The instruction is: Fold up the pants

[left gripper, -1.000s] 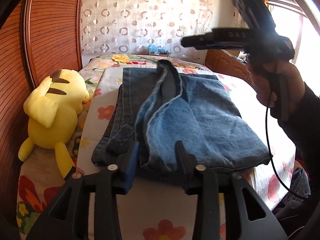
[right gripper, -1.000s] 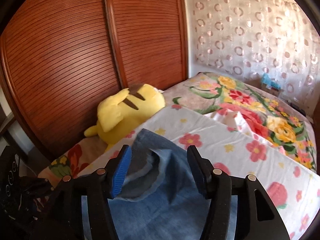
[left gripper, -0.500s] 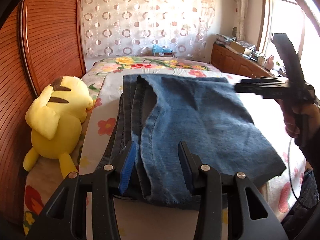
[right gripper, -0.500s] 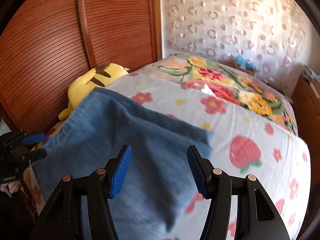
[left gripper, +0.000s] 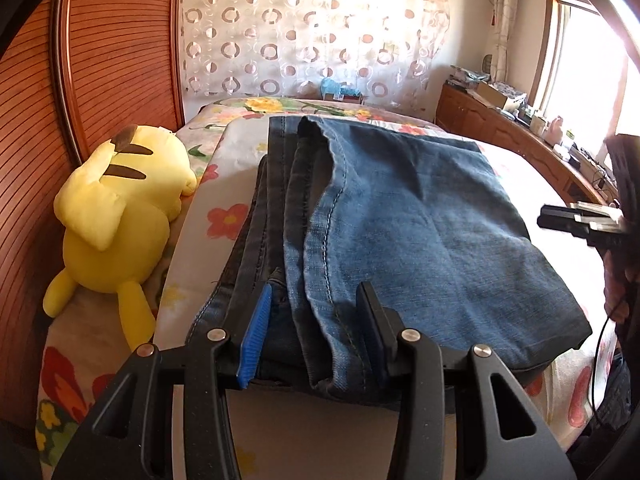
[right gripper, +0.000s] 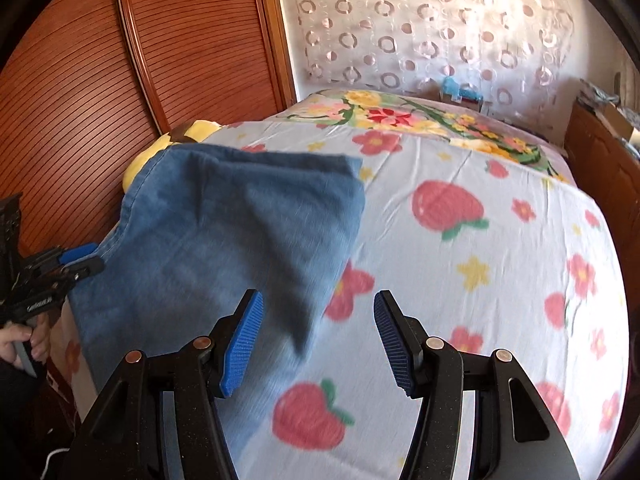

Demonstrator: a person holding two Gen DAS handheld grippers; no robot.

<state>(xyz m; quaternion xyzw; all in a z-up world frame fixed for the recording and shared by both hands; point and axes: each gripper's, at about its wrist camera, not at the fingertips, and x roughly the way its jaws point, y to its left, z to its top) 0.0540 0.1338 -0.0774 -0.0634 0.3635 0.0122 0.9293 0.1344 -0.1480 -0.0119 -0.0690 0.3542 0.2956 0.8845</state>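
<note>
Yellow plush toy (left gripper: 116,216) lies along the bed's (right gripper: 480,248) left edge by the wooden wardrobe (left gripper: 100,60). Beside it, the folded jeans (left gripper: 400,232) rest near the front edge. The left gripper (left gripper: 312,332) is parted around their near hem, not clamped. The right gripper (right gripper: 318,336) hovers wide open, empty, at the jeans' right edge.

Pants (left gripper: 400,232) folded on the bed (left gripper: 224,200), lying lengthwise toward the curtain (left gripper: 312,28) behind. Plush toy (left gripper: 116,216) to the left of them, wedged between bed edge and wardrobe doors (left gripper: 108,60). Left gripper (left gripper: 316,328) straddling the near hem; right gripper (right gripper: 318,340) off the pants' right edge, above bare bedspread. Cabinet (left gripper: 500,128) along the right, under the window (left gripper: 580,60).
</note>
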